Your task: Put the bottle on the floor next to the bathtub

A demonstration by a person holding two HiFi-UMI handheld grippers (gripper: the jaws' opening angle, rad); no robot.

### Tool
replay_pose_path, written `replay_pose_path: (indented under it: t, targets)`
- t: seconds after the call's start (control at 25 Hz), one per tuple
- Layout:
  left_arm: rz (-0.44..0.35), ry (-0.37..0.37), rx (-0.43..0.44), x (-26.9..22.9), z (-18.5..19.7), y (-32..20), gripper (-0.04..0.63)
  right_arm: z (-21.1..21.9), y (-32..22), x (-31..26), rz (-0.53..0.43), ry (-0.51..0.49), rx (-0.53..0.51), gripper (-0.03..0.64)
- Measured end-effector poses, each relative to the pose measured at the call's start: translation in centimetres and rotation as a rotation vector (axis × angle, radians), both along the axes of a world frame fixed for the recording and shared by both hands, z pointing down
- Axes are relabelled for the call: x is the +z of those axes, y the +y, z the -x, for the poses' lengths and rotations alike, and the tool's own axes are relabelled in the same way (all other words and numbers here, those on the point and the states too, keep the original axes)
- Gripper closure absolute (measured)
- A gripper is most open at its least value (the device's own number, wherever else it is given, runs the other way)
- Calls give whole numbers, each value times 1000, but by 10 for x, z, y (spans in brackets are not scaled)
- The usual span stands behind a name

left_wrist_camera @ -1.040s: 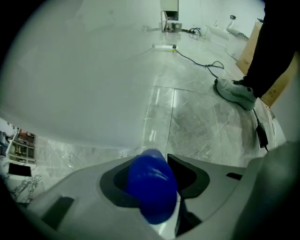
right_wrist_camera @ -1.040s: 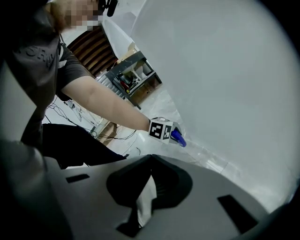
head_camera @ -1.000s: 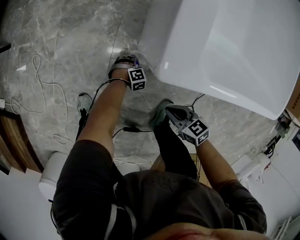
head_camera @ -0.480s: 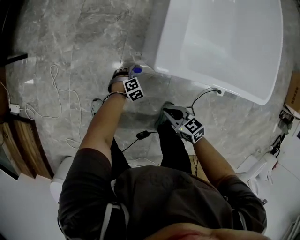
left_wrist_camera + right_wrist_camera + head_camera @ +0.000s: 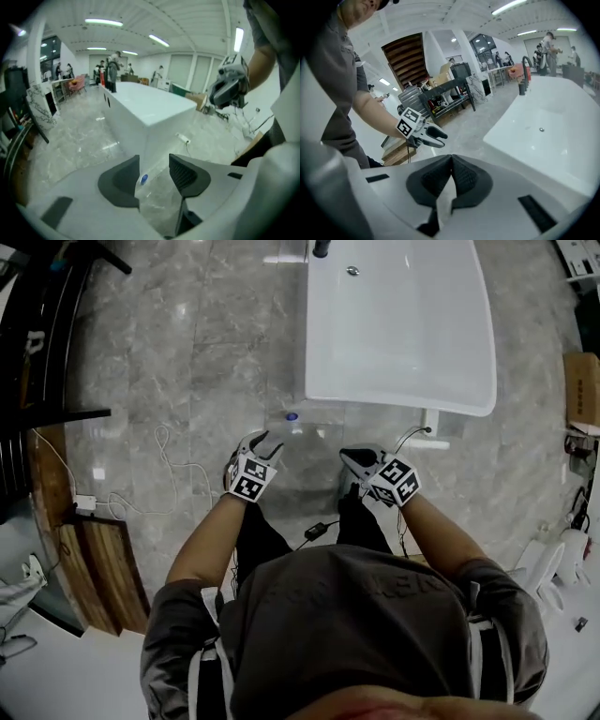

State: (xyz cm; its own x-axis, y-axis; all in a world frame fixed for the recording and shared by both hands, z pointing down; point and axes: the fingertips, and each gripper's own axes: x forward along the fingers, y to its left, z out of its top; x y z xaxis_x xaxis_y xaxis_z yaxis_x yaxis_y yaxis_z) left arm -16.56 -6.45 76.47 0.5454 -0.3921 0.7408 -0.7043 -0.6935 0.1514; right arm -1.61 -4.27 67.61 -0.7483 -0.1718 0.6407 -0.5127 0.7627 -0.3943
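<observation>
Head view: the clear, blue-capped bottle (image 5: 295,420) sits on the floor (image 5: 187,362) just beside the bathtub (image 5: 403,334), at its near corner. It is ahead of the left hand-held gripper (image 5: 262,442) and apart from it. The right hand-held gripper (image 5: 348,455) is farther off. Whether the bottle is upright is hard to tell.

Left gripper view: the jaws stand fairly wide, having just narrowed a little. They hold nothing, and the bottle (image 5: 144,179) shows through the gap, down on the floor.

Right gripper view: the right hand-held gripper (image 5: 451,158) has its jaws pressed together, empty.
</observation>
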Motion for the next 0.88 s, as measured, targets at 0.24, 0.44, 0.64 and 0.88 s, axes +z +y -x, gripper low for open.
replay_pose_path:
  t: [0.24,0.44,0.64,0.88]
  targets:
    - [-128,270,-68,-179,9,20,466,-2,-7,-106,-89,-52,66,624]
    - [-231,381,-117,-293,13,24,559,-21,-5,-184,-167,-116,113,624]
    - [-294,477,-141,-358,20,28,589,-37,-2,-234,-235,-160,179,624]
    - [-283,544,-174,-365,21,26,591,-40,-8,-260,-255,-210,228,624]
